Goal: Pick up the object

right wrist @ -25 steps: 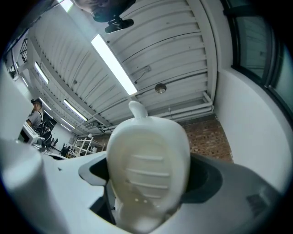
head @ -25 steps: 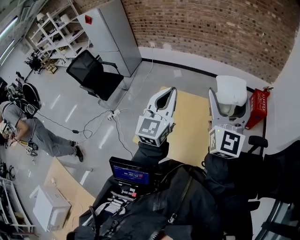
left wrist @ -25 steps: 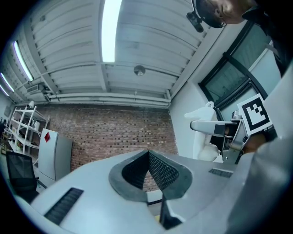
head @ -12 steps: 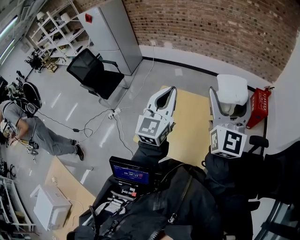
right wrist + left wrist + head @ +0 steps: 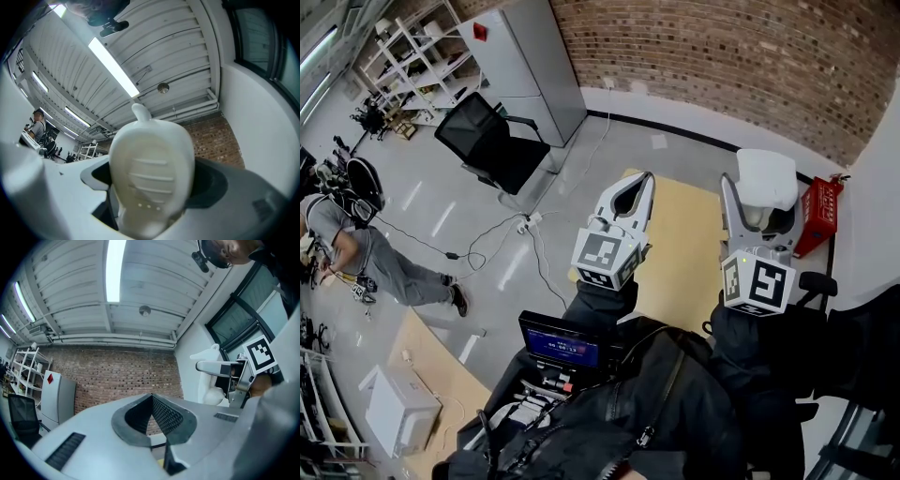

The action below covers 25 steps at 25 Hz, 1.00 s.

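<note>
No text can be read: characters on the small screen (image 5: 560,345) are seen only as a blur.

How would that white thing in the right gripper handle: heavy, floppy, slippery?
Likely stiff: the white object shows a rounded, moulded shape with ridges while the right gripper clamps it. Probably light for its size, as it looks like hollow plastic. Its smooth surface may slip between the fingers.
</note>
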Motion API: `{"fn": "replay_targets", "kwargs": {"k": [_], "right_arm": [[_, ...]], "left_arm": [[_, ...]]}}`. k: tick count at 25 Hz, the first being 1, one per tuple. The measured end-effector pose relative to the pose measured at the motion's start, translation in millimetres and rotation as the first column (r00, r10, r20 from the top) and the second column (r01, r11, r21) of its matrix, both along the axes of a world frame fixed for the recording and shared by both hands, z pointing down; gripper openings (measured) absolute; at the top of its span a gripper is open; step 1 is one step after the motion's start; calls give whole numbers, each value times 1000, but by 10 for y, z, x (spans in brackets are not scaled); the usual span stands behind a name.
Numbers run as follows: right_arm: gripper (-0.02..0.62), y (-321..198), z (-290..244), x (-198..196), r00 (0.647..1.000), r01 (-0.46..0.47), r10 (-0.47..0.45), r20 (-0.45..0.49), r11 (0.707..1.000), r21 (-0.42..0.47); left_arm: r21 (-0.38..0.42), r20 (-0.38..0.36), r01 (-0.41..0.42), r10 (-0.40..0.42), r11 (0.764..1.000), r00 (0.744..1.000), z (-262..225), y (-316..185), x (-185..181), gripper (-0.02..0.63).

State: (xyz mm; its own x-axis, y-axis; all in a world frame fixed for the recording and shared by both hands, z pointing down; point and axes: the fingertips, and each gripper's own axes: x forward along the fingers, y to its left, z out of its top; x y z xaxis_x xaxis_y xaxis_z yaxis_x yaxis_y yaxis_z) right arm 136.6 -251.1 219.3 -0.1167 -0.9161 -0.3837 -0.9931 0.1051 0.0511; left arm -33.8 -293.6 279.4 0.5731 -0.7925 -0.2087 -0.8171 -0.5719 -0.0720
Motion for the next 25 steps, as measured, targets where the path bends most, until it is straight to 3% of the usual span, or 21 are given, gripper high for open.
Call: {"fn": "replay_targets", "kwargs": {"k": [25], "right_arm": [[460, 24, 121, -114, 999, 31, -30, 27, 999, -36]], "left_arm": [[-16, -11, 9, -9, 1000, 1000, 24, 113, -147, -2]]}}
